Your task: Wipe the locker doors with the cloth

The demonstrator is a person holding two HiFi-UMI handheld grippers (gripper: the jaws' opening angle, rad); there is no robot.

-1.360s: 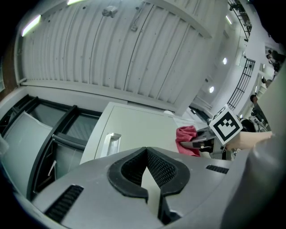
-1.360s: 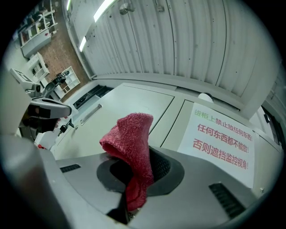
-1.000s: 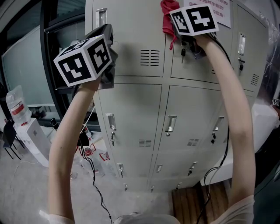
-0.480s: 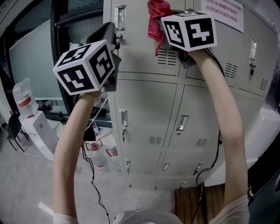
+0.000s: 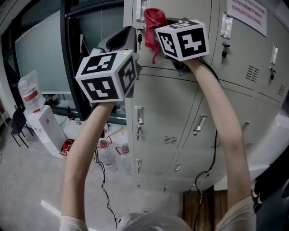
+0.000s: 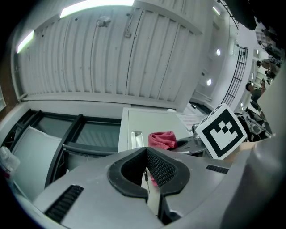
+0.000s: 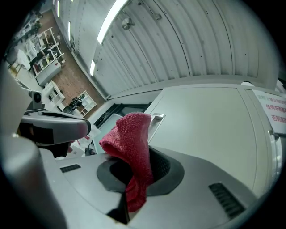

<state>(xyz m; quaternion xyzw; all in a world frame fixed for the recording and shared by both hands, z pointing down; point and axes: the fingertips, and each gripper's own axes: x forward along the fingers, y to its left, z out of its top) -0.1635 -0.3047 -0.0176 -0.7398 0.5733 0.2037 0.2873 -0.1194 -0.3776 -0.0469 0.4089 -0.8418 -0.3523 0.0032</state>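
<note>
A: Where is the cloth [image 5: 153, 19]?

B: Up high, at the top left door of the lockers [image 5: 176, 106]. It is red. It sits just beside that door's handle [image 5: 140, 12].

A: Is it touching the door?

B: I cannot tell. It is very near.

A: What holds it?

B: The right gripper [image 7: 142, 162]. Its jaws are pinched on the cloth. One end of the cloth sticks up out of the jaws in a fold. The other end hangs down over the front of the gripper.

A: And the left gripper [image 6: 145, 153]?

B: It is up in front of the lockers too, at their left edge. Its jaws are pressed together at the tips, with nothing between them. It is lower than the right one and touches no cloth.

A: Do the two grippers touch?

B: No, they are apart. Both arms reach up to the lockers.

A: What else is on the lockers?

B: A white paper [image 5: 246, 13] with print is stuck on a top door, to the right of the cloth. The print is too small to read. Small keys hang at some doors.

A: What is left of the lockers?

B: A water bottle [image 5: 27, 90] stands on a white stand on the floor. A black cable [image 5: 102, 182] hangs down in front of the lockers.
</note>
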